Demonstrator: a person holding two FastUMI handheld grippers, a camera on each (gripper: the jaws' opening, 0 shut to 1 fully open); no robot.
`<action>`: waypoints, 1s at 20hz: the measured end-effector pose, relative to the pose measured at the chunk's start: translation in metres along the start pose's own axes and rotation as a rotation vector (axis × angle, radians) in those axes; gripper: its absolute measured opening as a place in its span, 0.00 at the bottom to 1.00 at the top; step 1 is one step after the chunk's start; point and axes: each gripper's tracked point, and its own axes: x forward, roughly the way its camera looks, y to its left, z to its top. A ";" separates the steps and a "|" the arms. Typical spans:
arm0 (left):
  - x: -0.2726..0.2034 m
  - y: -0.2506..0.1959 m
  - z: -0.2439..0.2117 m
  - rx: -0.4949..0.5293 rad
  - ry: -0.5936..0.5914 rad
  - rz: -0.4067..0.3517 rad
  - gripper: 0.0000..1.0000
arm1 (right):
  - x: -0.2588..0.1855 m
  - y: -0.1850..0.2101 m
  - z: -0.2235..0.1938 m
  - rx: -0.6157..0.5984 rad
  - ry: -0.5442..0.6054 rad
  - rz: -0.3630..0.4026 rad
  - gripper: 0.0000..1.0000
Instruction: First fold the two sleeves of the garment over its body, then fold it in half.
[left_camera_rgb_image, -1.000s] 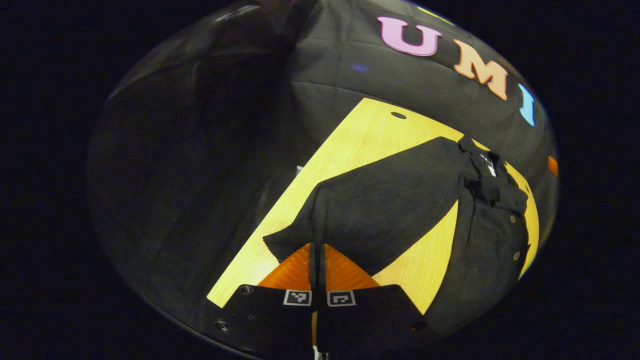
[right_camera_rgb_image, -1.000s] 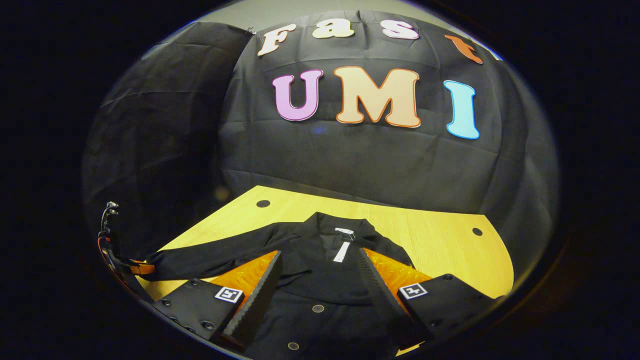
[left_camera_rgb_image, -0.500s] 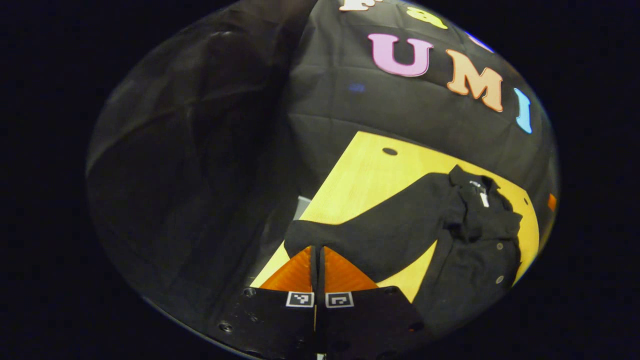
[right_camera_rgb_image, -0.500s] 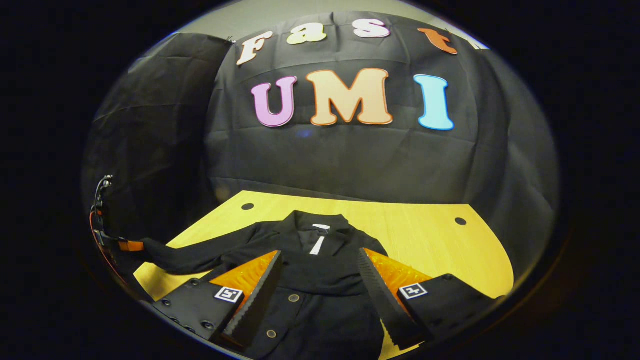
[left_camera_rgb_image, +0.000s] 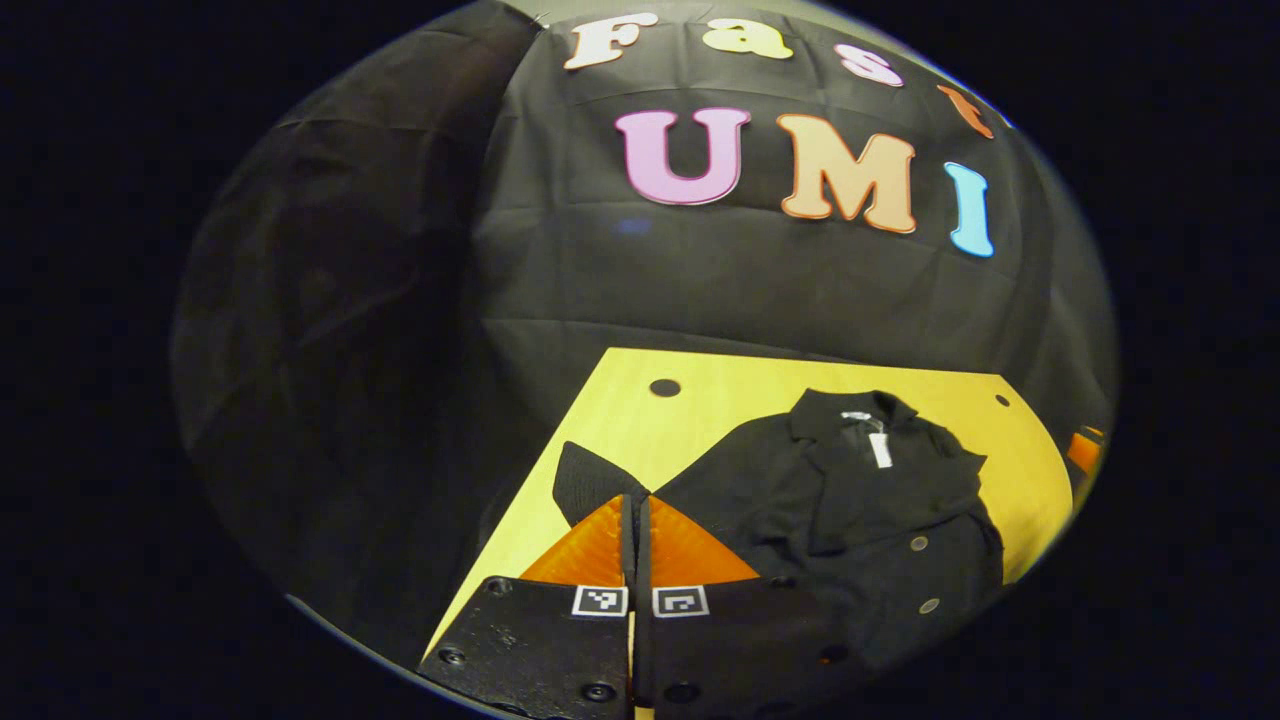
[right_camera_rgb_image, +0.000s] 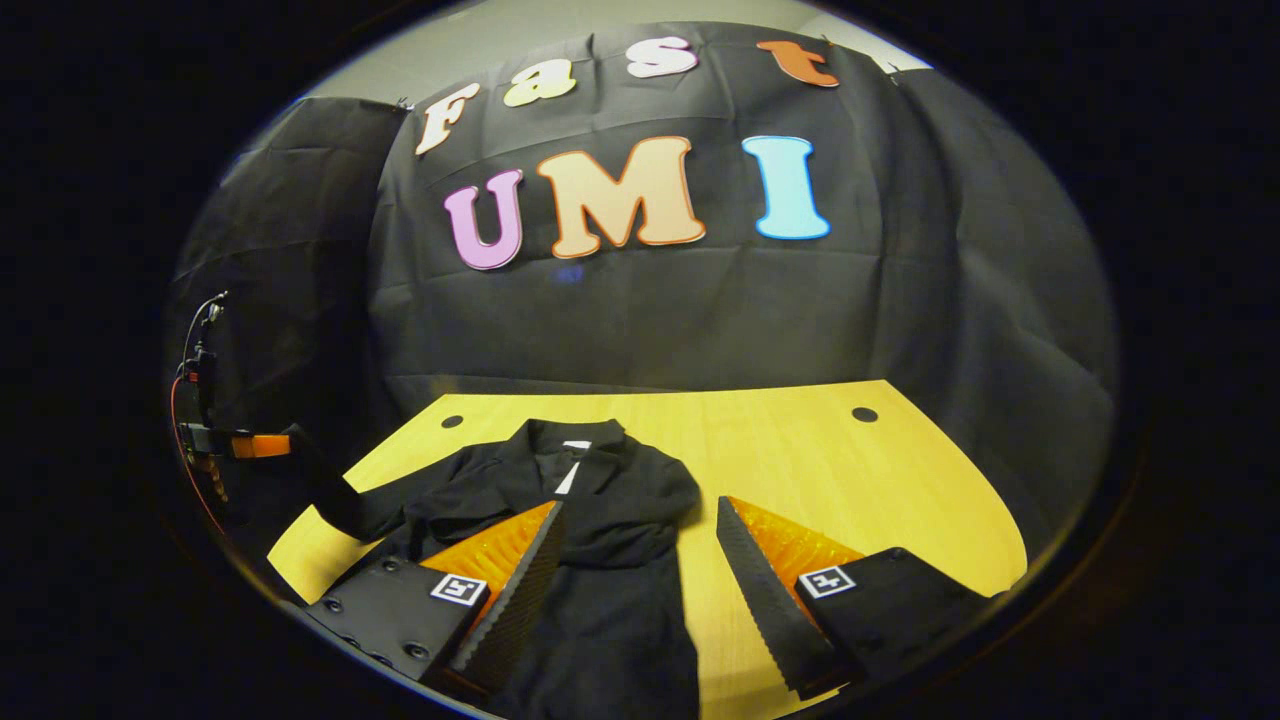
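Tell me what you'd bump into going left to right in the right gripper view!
Other tongs holding the sleeve → black garment → bare wooden table, with its far hole.

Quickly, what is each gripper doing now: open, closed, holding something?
Left gripper: jaws closed on the cuff end of the sleeve, lifted off the table.
Right gripper: jaws open, holding nothing, above the garment.
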 end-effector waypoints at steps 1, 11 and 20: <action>0.003 -0.014 0.008 0.005 -0.014 -0.017 0.00 | -0.002 -0.010 -0.001 0.012 -0.003 -0.008 0.97; 0.030 -0.173 0.042 0.106 -0.050 -0.242 0.00 | -0.024 -0.087 -0.010 0.085 -0.016 -0.069 0.98; 0.046 -0.301 0.026 0.209 0.001 -0.424 0.00 | -0.044 -0.141 -0.029 0.120 0.001 -0.127 0.98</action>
